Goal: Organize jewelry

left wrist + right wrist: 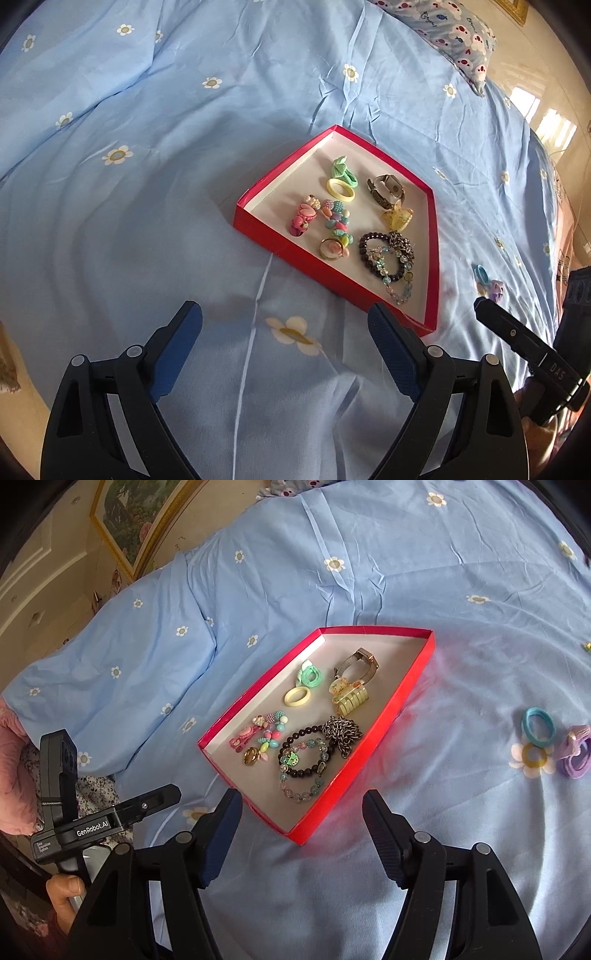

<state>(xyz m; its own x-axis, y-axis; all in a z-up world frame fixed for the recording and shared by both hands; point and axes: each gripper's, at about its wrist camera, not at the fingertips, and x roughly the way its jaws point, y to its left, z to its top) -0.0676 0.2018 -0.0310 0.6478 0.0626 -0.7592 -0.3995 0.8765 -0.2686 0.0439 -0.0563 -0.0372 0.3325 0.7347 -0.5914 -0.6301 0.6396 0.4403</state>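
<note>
A shallow red box (384, 716) is lying on a blue flowered bedsheet (369, 572), holding most of the jewelry: a green hair tie (312, 675), a cream ring (297, 696), a wristwatch (356, 664), a yellow claw clip (351, 698), a dark bead bracelet (295, 755) overlapping a clear glass-bead bracelet (301, 786), a metal chain (341, 733), and a cluster of pastel charms (266, 731). Two pieces are sitting outside, well apart from the box on the sheet: a blue hair tie (538, 725) and, just beside it, a purple hair tie (574, 755). The left gripper (284, 325) is hovering over bare sheet near the box's corner, its jaws spread wide and gripping nothing. The right gripper (301, 812) is hanging over the box's near corner, its jaws standing apart and empty.
</note>
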